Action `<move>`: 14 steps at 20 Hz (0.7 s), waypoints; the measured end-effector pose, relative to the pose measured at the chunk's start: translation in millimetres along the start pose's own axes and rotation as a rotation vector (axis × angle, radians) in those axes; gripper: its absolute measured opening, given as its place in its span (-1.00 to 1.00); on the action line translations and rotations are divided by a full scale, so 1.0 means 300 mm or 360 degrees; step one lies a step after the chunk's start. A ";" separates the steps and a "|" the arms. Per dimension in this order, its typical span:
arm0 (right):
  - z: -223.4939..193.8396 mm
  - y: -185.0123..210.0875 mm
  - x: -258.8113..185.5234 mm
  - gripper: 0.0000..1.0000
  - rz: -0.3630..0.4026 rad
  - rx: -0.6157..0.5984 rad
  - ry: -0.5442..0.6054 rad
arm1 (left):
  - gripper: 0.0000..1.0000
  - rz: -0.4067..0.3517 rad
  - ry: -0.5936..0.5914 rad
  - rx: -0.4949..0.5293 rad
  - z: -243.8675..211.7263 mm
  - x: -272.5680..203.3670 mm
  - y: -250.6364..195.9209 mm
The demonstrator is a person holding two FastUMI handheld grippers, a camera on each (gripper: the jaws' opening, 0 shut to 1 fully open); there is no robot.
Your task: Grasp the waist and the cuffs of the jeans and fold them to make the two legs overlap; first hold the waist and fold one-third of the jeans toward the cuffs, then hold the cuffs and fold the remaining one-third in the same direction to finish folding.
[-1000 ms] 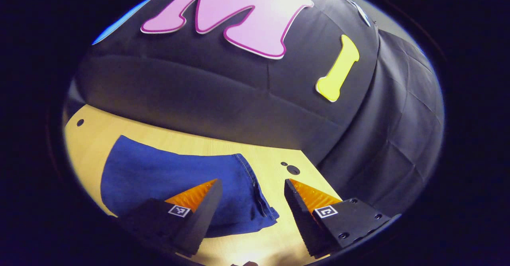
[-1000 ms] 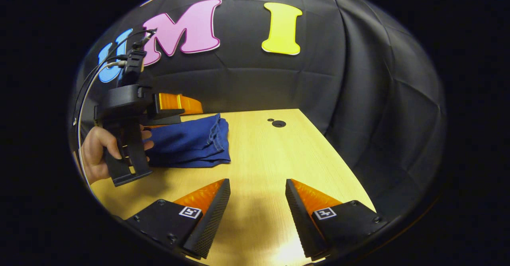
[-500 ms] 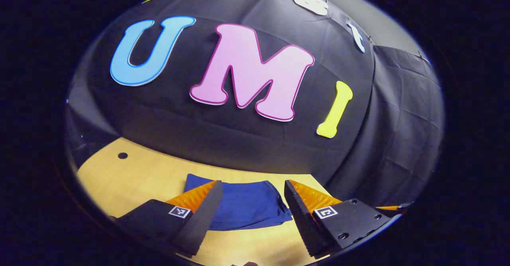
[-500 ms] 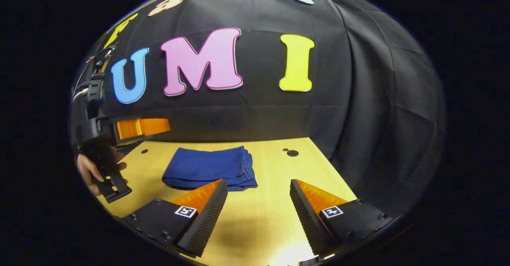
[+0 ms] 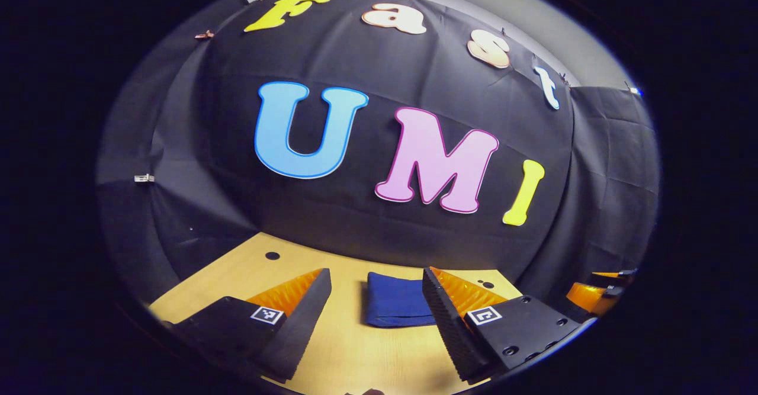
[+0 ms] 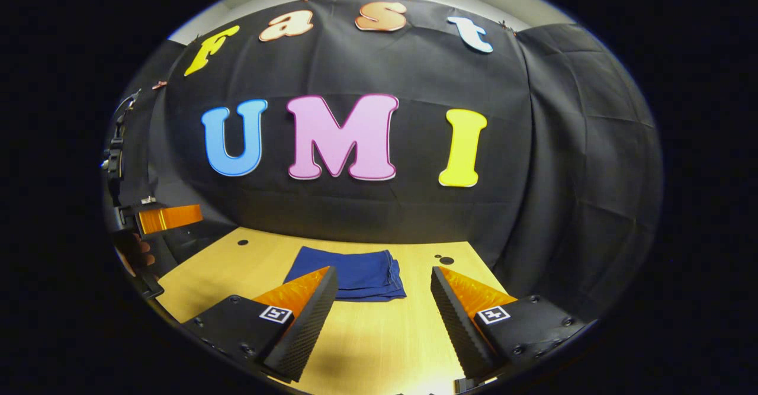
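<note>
The blue jeans (image 5: 395, 307) lie folded into a compact flat bundle on the wooden table (image 5: 249, 279), toward its back edge. In the right gripper view the jeans (image 6: 355, 273) show stacked layer edges on their right side. My left gripper (image 5: 376, 291) is open, held above the table well back from the bundle, nothing between its fingers. My right gripper (image 6: 384, 288) is open too, raised and apart from the jeans. At the far left of the right gripper view the left gripper (image 6: 160, 220) appears with a hand (image 6: 139, 256) on its handle.
Black cloth walls close the table at the back and on the right. Small round holes (image 6: 445, 260) mark the tabletop near the back corners. Part of the right gripper (image 5: 595, 294) peeks in at the right rim of the left gripper view.
Both grippers have pulled back and tilted up from the folded jeans, which now look smaller and farther off. The jeans have stayed in place.
</note>
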State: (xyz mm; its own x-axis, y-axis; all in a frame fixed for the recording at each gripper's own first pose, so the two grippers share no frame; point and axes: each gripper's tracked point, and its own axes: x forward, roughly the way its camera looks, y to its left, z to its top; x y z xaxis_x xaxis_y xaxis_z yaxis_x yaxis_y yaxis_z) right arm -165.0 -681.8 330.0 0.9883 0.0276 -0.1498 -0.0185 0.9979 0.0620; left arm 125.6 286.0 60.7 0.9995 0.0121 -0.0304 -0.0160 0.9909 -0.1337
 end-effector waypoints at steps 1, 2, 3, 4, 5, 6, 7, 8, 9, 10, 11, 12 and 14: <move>0.033 0.012 -0.039 0.94 -0.0006 0.0002 -0.0039 | 0.94 0.0021 -0.0021 0.0020 0.017 -0.052 0.036; 0.066 0.020 -0.075 0.94 -0.0011 0.0004 -0.0082 | 0.93 0.0035 -0.0038 0.0047 0.027 -0.102 0.064; 0.096 0.028 -0.113 0.93 -0.0017 0.0006 -0.0120 | 0.94 0.0039 -0.0053 0.0076 0.040 -0.152 0.078; 0.118 0.034 -0.129 0.93 -0.0026 0.0004 -0.0159 | 0.93 0.0044 -0.0069 0.0107 0.049 -0.201 0.089; 0.142 0.037 -0.156 0.93 -0.0034 0.0001 -0.0196 | 0.93 0.0054 -0.0070 0.0121 0.057 -0.246 0.099; 0.150 0.047 -0.196 0.93 -0.0035 -0.0007 -0.0219 | 0.93 0.0049 -0.0079 0.0125 0.062 -0.290 0.096; 0.152 0.050 -0.233 0.93 -0.0037 -0.0011 -0.0233 | 0.93 0.0044 -0.0092 0.0128 0.072 -0.333 0.089; 0.153 0.057 -0.263 0.92 -0.0027 -0.0009 -0.0245 | 0.93 0.0055 -0.0101 0.0132 0.072 -0.371 0.096; 0.152 0.065 -0.292 0.92 -0.0017 -0.0001 -0.0252 | 0.93 0.0071 -0.0104 0.0131 0.071 -0.401 0.100; 0.148 0.067 -0.313 0.93 -0.0003 0.0002 -0.0257 | 0.93 0.0077 -0.0102 0.0130 0.060 -0.425 0.099; 0.138 0.068 -0.331 0.93 0.0002 0.0001 -0.0258 | 0.93 0.0094 -0.0082 0.0137 0.044 -0.446 0.097; 0.125 0.071 -0.339 0.83 0.0013 0.0001 -0.0252 | 0.93 0.0123 -0.0055 0.0143 0.022 -0.459 0.104; 0.103 0.096 -0.344 0.93 0.0072 0.0004 -0.0214 | 0.93 0.0156 -0.0035 0.0145 0.005 -0.485 0.095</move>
State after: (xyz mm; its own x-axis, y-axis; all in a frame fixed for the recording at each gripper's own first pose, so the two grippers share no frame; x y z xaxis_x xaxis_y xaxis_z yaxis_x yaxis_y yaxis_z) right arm -262.8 -657.8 377.8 0.9978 0.0646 -0.0131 -0.0635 0.9956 0.0683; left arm -20.2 312.6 62.8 0.9936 0.1114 -0.0168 -0.1120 0.9929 -0.0404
